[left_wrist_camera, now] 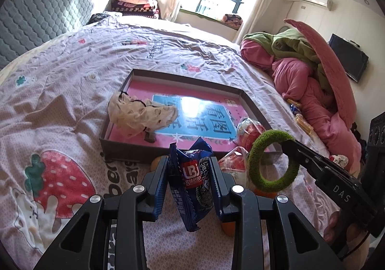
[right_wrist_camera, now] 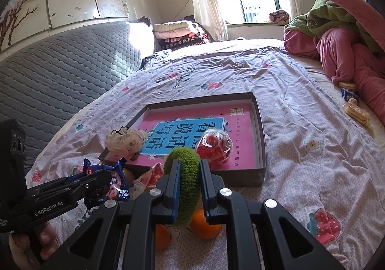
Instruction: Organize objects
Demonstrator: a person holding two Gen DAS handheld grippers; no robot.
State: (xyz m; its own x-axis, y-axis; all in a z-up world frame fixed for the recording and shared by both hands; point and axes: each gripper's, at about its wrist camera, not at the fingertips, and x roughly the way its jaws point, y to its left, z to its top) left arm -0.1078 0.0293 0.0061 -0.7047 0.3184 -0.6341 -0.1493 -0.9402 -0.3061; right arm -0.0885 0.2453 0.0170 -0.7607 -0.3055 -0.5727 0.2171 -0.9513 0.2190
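left gripper [left_wrist_camera: 189,179]: jaws closed on blue cookie packet [left_wrist_camera: 192,181], held above bed [left_wrist_camera: 72,58]
right gripper [right_wrist_camera: 189,188]: jaws clamped on green fuzzy ring [right_wrist_camera: 184,161]
box [right_wrist_camera: 261,149]: just ahead, holds scrunchie [right_wrist_camera: 126,141], red candy bag [right_wrist_camera: 215,146]
step: carrying both items
next: likely move over box, release inside
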